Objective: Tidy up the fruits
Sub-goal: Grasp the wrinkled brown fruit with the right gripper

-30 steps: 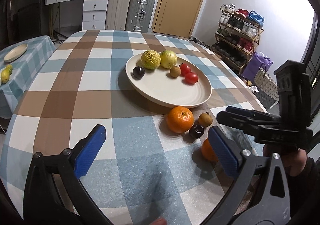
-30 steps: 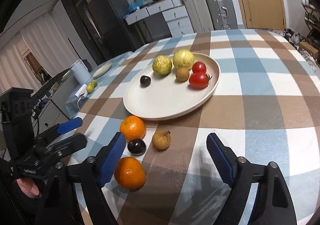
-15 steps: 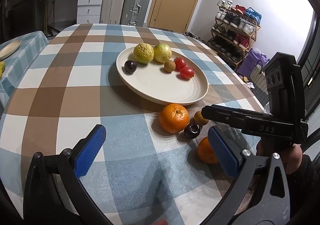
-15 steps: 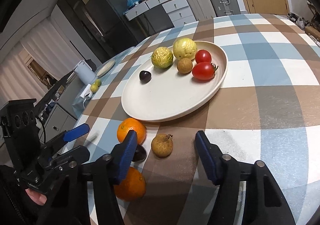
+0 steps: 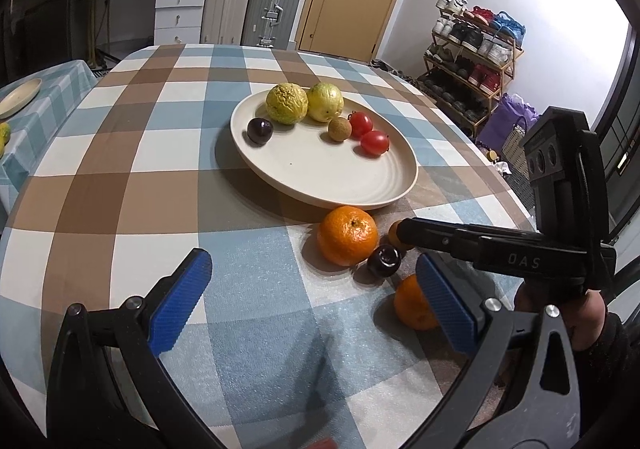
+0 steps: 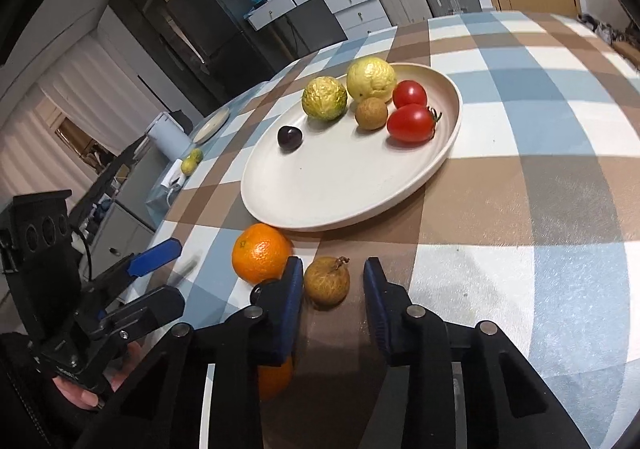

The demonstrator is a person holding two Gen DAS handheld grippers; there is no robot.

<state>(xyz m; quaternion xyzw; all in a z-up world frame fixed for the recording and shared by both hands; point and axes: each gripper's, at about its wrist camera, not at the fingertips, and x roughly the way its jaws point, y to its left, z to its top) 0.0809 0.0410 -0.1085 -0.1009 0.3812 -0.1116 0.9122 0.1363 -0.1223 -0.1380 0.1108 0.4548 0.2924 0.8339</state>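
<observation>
The right gripper (image 6: 332, 285) has narrowed its jaws sharply since a second ago, when they stood wide, and now brackets a small brown fruit (image 6: 327, 280) on the checked tablecloth (image 6: 520, 209). The blue pads sit close on either side, yet a sliver of gap shows at each, so the fruit looks framed rather than firmly pinched. The left gripper (image 5: 312, 305) hangs wide open and empty above the cloth, near a second orange (image 5: 412, 305).

The brown fruit lies just in front of the cream plate (image 6: 320, 209), beside an orange (image 6: 262, 253) and a dark plum (image 5: 384, 260) that the left pad all but hides in the right wrist view. On the plate rest two yellow-green fruits, a dark plum, a brown fruit and two tomatoes (image 6: 410, 123).

The risk, judged from here: the round, stemmed fruit could squirt out of the pads if they close off-centre, rolling into the orange or off toward the table edge. The left pad, close to the plum, could also nudge it away.
</observation>
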